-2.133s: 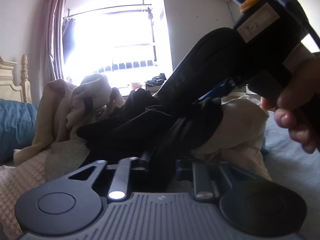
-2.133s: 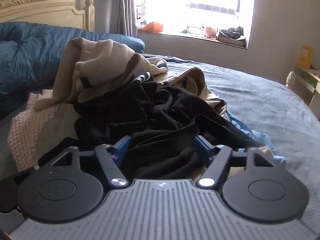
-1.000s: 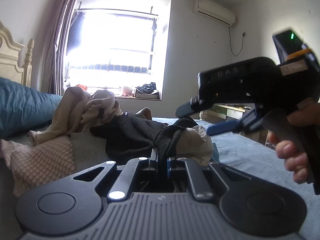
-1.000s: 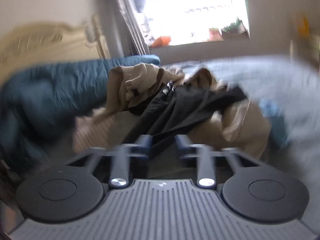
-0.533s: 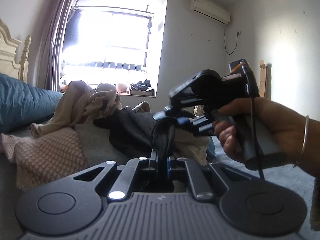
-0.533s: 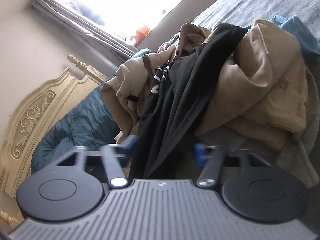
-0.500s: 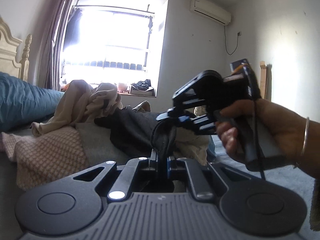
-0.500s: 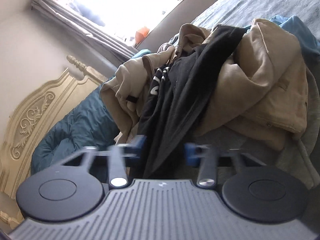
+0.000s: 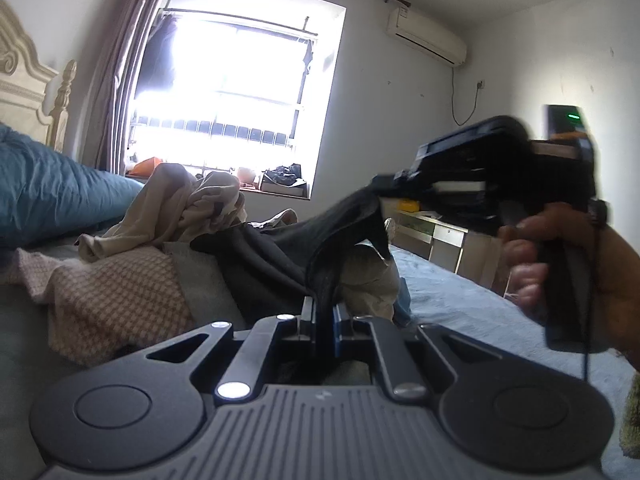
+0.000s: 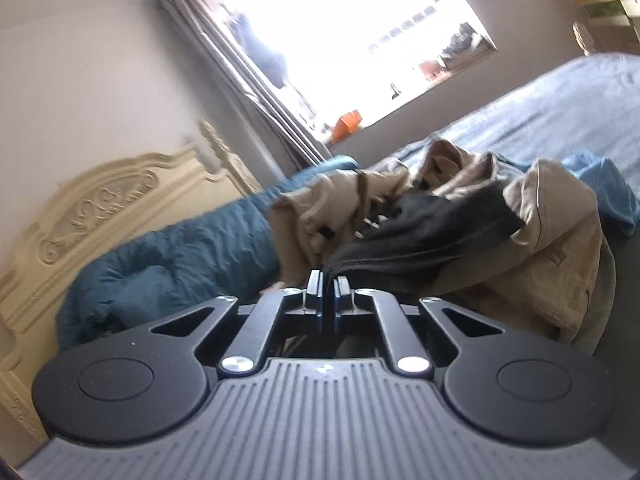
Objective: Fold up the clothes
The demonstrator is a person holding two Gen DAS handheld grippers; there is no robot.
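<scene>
Black garment [image 9: 280,248] pinched at two points, rest draped on the clothes pile [image 10: 540,240].
Left gripper [image 9: 324,312] was clamped on a fold; right gripper [image 10: 328,288] was likewise closed on an edge of it. Judgement: lift both together and draw apart, so the cloth cleared the tan items [image 9: 188,208] before flattening. Blue bedspread [image 9: 460,300] offered room rightward; window [image 9: 232,120] glare behind.

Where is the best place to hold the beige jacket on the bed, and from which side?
Grip the beige jacket at its raised upper fold, coming from the window side of the pile: probably easiest, since that fold stands free while the black garment covers its headboard side.
</scene>
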